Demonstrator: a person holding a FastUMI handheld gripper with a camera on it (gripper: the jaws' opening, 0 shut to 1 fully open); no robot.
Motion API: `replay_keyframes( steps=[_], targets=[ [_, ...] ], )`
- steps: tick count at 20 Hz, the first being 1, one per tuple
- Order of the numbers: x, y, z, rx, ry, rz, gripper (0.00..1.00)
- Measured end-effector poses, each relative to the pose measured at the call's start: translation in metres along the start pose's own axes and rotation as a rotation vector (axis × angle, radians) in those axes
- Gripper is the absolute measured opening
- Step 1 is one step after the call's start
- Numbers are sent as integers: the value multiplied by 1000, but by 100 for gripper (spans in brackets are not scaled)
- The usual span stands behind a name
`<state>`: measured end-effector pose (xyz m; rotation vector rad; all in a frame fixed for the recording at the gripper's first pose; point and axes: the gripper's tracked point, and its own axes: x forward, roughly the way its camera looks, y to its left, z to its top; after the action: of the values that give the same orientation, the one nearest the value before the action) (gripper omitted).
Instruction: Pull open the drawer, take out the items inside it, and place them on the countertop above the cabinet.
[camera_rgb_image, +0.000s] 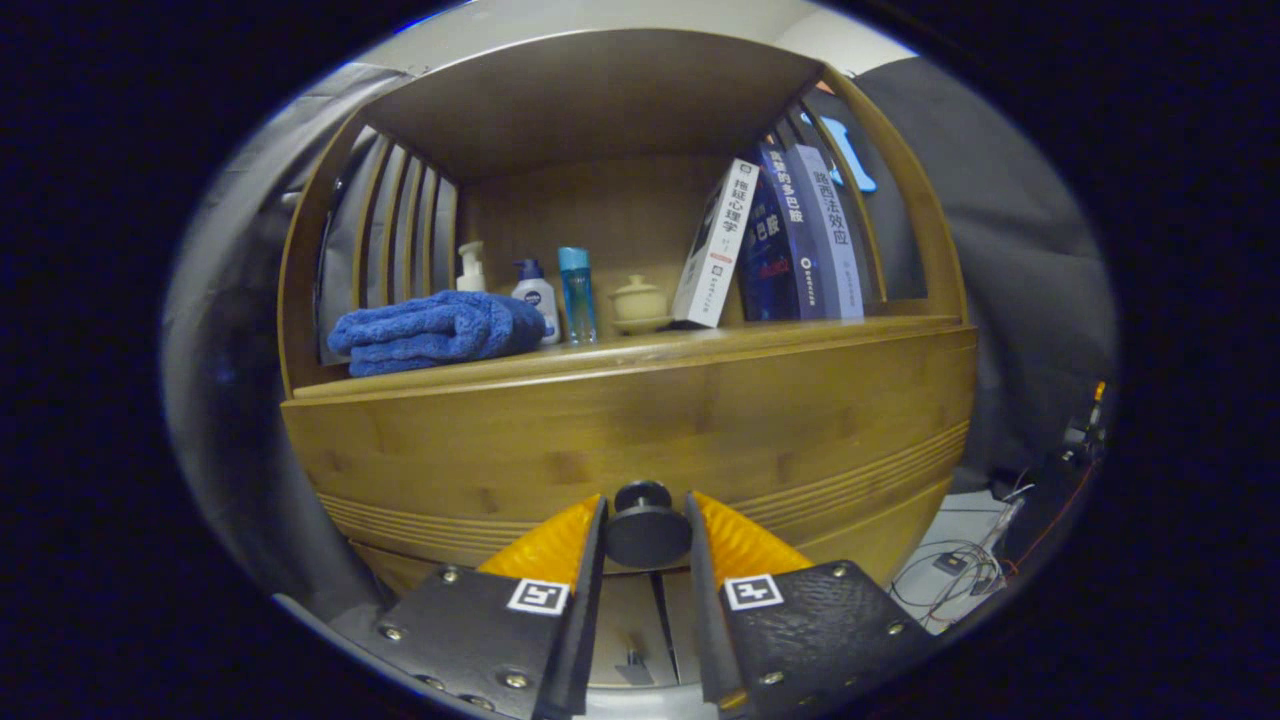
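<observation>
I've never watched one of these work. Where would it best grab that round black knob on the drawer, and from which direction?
By its sides, coming straight on from the front. The knob juts from the drawer front as a round disc, so a finger on each side can clamp it. The gripper already sits that way; full contact is hard to judge.

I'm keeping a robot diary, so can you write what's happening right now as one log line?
step: grab knob | gripper: fingers either side of knob, contact unclear | drawer: closed | countertop: towel, bottles, books
</observation>
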<state>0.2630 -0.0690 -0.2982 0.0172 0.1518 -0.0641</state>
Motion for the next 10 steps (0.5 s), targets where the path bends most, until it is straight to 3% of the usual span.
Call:
replay_keyframes(
  steps=[2,4,10],
  targets=[
    [-1,-1,-8,-36,52,31,42],
    [-3,-1,-8,-41,47,24,36],
    [-47,-8,-32,-168,93,17,36]
  ],
)
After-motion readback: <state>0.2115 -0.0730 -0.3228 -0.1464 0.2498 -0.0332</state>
